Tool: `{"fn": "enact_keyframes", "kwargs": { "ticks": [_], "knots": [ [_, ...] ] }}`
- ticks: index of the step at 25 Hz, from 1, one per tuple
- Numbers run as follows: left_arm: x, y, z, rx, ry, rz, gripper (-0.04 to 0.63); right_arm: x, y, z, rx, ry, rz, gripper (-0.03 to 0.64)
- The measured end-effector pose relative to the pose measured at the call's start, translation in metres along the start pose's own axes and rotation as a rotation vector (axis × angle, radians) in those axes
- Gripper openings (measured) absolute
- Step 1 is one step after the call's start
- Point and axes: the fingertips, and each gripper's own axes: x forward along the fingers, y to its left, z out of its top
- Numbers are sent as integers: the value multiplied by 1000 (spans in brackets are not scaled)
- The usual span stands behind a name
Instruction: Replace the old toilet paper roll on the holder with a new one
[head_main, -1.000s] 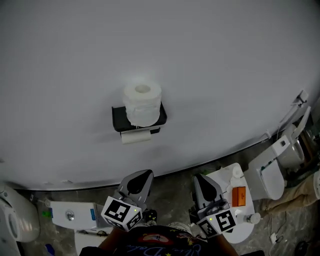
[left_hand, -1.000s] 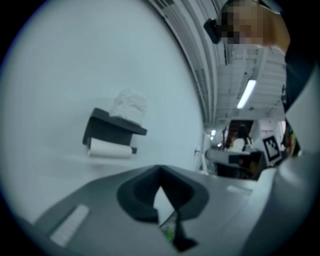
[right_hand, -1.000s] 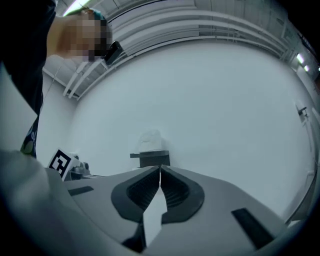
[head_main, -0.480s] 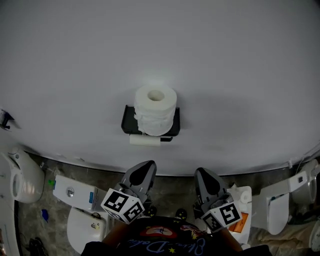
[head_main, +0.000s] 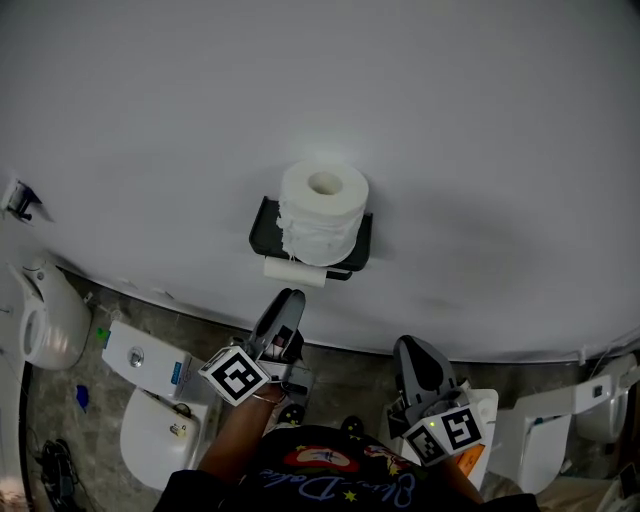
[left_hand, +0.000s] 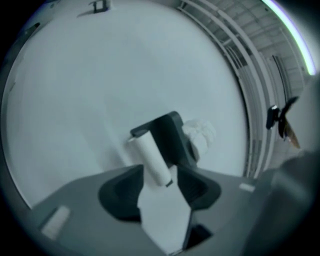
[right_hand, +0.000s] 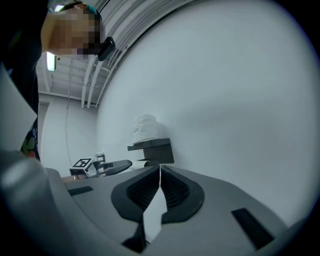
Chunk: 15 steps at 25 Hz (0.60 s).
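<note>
A black holder (head_main: 263, 228) hangs on the white wall. A full white roll (head_main: 322, 208) stands on its top shelf. The thin old roll (head_main: 293, 272) sits on the bar under it. My left gripper (head_main: 288, 302), turned on its side, points at the old roll from just below. Its jaws have just been opening and stand open, with the old roll (left_hand: 150, 157) lined up ahead of the gap and no pad on it. The holder (left_hand: 167, 131) and full roll (left_hand: 201, 134) lie behind. My right gripper (head_main: 412, 348) hangs lower right, shut and empty (right_hand: 160, 167).
White toilets stand on the grey floor by the wall: a tank (head_main: 145, 365) and bowl (head_main: 165, 440) at lower left, another bowl (head_main: 40, 320) at far left, more fixtures (head_main: 545, 440) at lower right. In the right gripper view the left gripper (right_hand: 102, 167) is near the holder (right_hand: 152, 147).
The left gripper has moved up toward the holder, rolled onto its side and opened its jaws. The right gripper stays shut and sits a little lower in the picture.
</note>
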Motion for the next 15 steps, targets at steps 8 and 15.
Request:
{"fn": "enact_keyframes", "kwargs": {
  "ticks": [8,15],
  "knots": [
    [26,16,5,-244,-88,-45,295,-7,-4,-11,20,37,-30,14],
    [40,22,10,-336,-112,-85,283,-15,-8,-12,96,12,-103,14]
  ]
}}
